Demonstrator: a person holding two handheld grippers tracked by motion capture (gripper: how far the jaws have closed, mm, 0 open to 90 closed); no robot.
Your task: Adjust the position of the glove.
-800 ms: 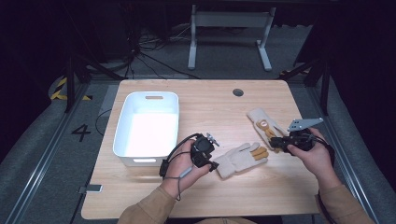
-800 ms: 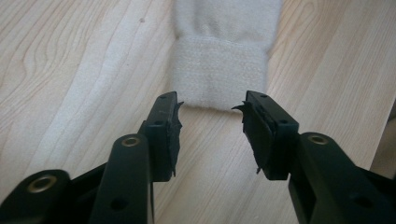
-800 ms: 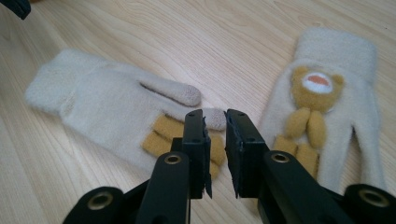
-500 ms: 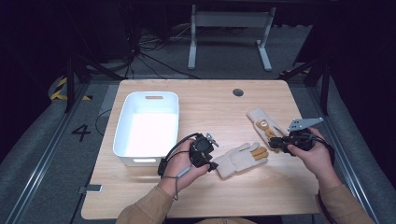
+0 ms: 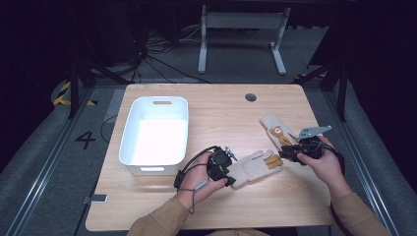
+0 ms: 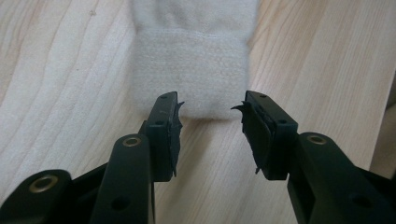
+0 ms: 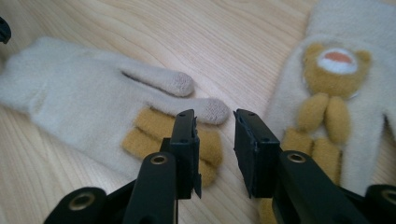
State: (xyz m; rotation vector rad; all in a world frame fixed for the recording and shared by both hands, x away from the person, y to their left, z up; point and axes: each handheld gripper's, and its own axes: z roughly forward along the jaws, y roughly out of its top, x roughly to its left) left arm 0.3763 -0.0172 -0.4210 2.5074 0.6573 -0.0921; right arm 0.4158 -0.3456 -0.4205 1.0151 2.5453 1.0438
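Gloves lie flat on the worktop point(image 5: 216, 110), bin point(image 5: 155, 130) empty: near glove point(image 5: 254, 166) sits between left tongs point(image 6: 210, 122) and right tongs point(image 7: 214, 135), both spread, nothing pinched; bear glove point(image 7: 345, 93) untouched.

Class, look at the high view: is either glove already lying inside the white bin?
No: the white bin holds nothing, and both gloves, the near glove and the far glove, lie on the wooden table to its right.

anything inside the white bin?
The white bin looks empty in the high view: its floor shows bare and bright. The strip just behind its near wall is hidden from that camera. Both gloves, near and far, lie outside it on the table.
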